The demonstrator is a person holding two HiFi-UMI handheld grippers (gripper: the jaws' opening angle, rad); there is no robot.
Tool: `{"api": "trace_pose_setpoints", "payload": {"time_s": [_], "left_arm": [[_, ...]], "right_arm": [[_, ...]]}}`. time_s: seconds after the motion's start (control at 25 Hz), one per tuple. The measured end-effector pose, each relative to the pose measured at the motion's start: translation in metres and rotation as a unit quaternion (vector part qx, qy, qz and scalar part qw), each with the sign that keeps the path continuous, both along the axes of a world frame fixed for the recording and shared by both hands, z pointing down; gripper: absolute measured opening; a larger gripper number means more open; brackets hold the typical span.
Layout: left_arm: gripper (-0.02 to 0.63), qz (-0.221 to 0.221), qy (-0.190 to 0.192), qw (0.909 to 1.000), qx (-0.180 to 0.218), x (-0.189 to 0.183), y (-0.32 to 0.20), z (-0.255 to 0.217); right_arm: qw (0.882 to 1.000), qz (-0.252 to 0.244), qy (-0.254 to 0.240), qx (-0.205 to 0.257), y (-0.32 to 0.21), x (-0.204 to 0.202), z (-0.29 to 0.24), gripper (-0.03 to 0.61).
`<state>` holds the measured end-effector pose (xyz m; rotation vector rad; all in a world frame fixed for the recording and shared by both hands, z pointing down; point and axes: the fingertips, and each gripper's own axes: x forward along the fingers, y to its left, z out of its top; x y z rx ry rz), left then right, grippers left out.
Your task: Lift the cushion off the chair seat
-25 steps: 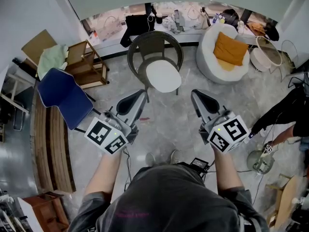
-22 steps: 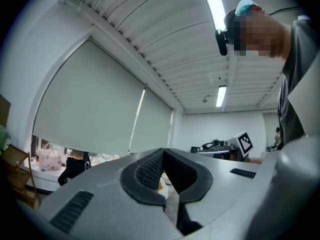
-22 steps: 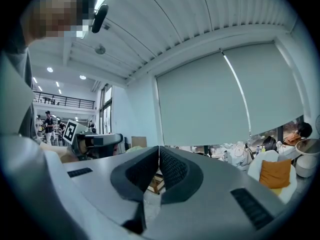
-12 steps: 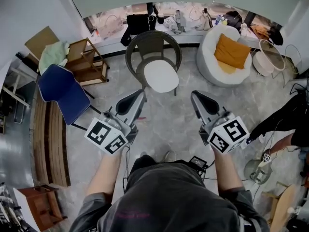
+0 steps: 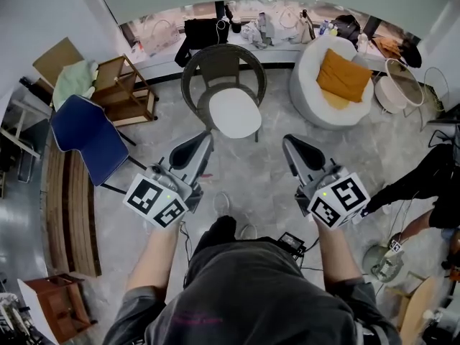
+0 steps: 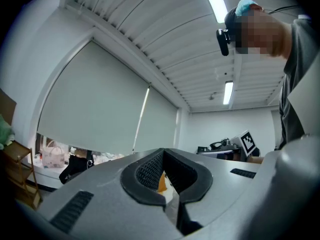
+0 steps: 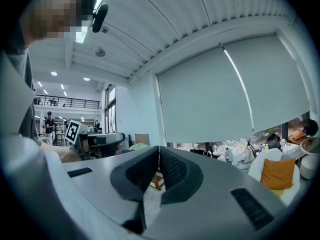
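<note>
Grey marbled floor [image 5: 251, 175], glossy; its edges are cut off all round. Right of the wicker chair [image 5: 223, 67] is a white tub armchair [image 5: 307, 92], rounded and smooth, with a square orange pillow [image 5: 343, 74] propped in it. Left of the chair is a blue chair [image 5: 86, 131] with a matte fabric shell, legs mostly hidden beneath it. Further left and back is a slatted wooden frame [image 5: 126, 85]; I can't tell what it is. The wicker chair itself has a dark woven hoop back, and its legs are barely visible. The white seat cushion [image 5: 234, 113] lies flat on its seat – round, smooth, untouched. The sill behind the chair is crowded with bags and bottles too small to sort. A person far right of the chair is cropped at the frame edge, only a dark sleeve [image 5: 420, 182] showing. Both tongs are on the near side of the chair, well apart from the cushion: left gripper [image 5: 206, 136] [image 6: 163, 153] has its jaws pressed together and empty, ribbed black pads meeting, with an orange-white sliver behind them I can't identify. Right gripper [image 7: 159, 149] [image 5: 289, 141] is the same – pads together, pinching nothing.
</note>
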<state>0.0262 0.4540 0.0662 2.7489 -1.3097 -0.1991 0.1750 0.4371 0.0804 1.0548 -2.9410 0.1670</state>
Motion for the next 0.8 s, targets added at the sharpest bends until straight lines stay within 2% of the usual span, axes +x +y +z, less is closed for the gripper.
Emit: {"api": "trace_pose_setpoints", "payload": {"time_s": [0.36,0.8], "left_arm": [[0.009,0.011,0.005,0.9999,-0.004,-0.013,-0.058,0.006],[0.009,0.009,0.015,0.9995,-0.027,-0.059,-0.151,0.029]], "right_arm": [[1.000,0.012,0.009,-0.007,-0.054,-0.013,0.007,0.014],[0.999,0.009,0.021,-0.030,-0.147,-0.059,0.026,0.014]]}}
